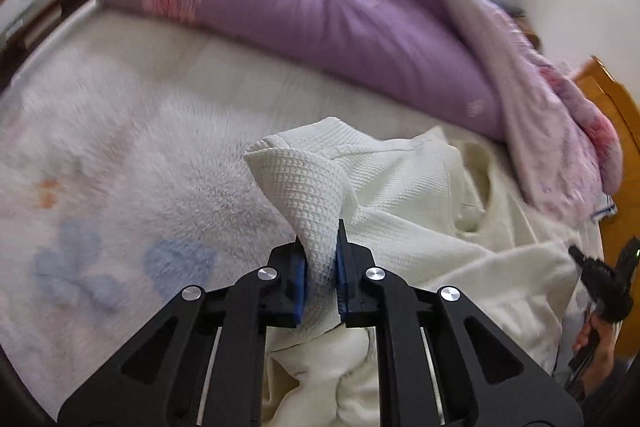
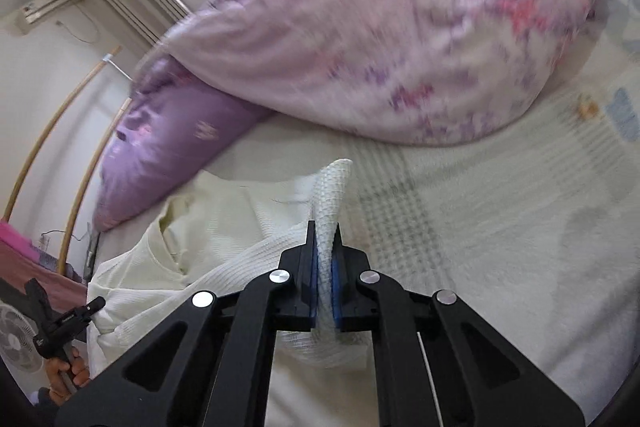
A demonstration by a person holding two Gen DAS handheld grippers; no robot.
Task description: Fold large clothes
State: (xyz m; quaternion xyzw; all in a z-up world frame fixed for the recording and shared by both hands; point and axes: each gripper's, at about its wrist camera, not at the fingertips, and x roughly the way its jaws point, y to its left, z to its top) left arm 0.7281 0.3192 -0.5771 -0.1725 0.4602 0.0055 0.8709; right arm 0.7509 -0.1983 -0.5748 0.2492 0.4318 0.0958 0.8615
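A cream waffle-knit garment (image 1: 420,195) lies on the bed, partly lifted and bunched. My left gripper (image 1: 321,239) is shut on one edge of it, and a fold of the knit stands up between the blue pads. My right gripper (image 2: 324,233) is shut on another edge of the same garment (image 2: 224,227), which hangs between both grippers. The right gripper shows at the far right of the left wrist view (image 1: 600,275). The left gripper shows at the lower left of the right wrist view (image 2: 64,323).
A purple floral quilt (image 1: 320,7) is piled along the far side of the bed, also in the right wrist view (image 2: 380,39). A white fuzzy blanket (image 1: 120,167) covers the bed. A wooden headboard (image 1: 612,107) stands at right. A fan (image 2: 16,339) stands at left.
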